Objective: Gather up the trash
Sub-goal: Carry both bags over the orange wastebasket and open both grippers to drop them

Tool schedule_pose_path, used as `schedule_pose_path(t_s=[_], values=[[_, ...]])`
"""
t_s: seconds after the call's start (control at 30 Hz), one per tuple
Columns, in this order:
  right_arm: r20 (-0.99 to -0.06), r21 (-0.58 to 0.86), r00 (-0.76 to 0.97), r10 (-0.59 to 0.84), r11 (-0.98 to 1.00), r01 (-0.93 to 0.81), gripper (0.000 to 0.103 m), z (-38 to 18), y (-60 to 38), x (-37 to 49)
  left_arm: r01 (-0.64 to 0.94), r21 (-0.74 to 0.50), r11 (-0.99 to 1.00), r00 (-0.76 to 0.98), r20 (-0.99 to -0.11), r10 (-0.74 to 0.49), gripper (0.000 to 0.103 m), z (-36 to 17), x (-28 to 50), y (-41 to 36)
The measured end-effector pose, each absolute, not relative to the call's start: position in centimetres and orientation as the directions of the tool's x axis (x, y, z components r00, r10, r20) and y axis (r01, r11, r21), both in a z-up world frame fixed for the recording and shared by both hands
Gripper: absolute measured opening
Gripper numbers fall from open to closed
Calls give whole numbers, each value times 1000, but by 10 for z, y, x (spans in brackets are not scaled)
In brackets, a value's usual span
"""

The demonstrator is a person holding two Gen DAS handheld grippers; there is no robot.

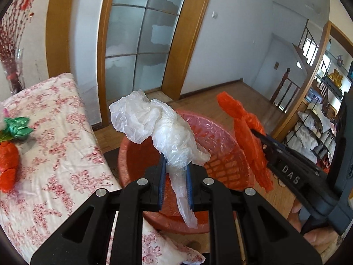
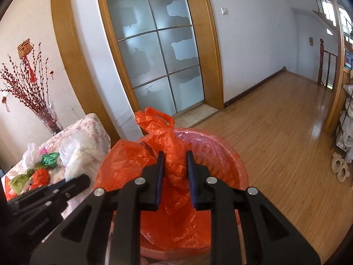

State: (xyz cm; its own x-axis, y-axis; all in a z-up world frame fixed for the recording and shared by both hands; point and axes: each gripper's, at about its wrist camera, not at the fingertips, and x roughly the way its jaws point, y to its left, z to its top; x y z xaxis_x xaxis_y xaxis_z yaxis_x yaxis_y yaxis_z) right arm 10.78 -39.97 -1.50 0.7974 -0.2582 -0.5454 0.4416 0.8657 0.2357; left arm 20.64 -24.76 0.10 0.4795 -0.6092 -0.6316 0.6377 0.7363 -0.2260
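**Left wrist view: two crumpled bags hanging over the red bin**

Left wrist camera is looking along the left gripper [image 1: 175, 172], whose blue-padded jaws are clenching a crumpled clear plastic bag [image 1: 154, 123]. Its bulk is billowing toward 11 o'clock above the pads, and a thin tail is drooping toward 6 o'clock between them. Directly beneath is sitting the round red plastic waste basket with a slotted wall and pink liner [image 1: 222, 165].

At 3 o'clock, the right gripper [image 1: 257, 133] is reaching in and pinching a crumpled orange plastic bag [image 1: 247, 137], which is hanging beside the basket's rim. In the right wrist view, the right gripper [image 2: 175, 162] is squeezing that orange plastic bag [image 2: 174, 156] between its pads, with the bag spreading down into the waste basket [image 2: 231, 161].

At 9 o'clock of the basket, a table under a white cloth with pink flowers [image 1: 61, 154] is carrying more trash: a green foil scrap [image 1: 17, 128] and another orange plastic wad [image 1: 8, 161]. Behind everything, at 12 o'clock, a frosted-glass door in a wooden frame [image 1: 141, 35] is standing above a wooden floor [image 2: 275, 137].
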Motion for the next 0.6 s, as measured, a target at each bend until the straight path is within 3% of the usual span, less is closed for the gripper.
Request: schedule_pose_path(t_s=[0.33,0.47,0.6], values=[[-565,262,784,-256,845,465,21,-27,-415,123,657,-229,718,438,-660,-611,15,-11,212,-267],[-572,279,781,-252,835,474,27,-32,-417,129,647,-244,722,423,-673,-606,17,-18,218,-269],[-579,298,778,-243,825,479,32,-37,-425,131,635,-250,731,414,-689,-595,26,-25,222,-269]])
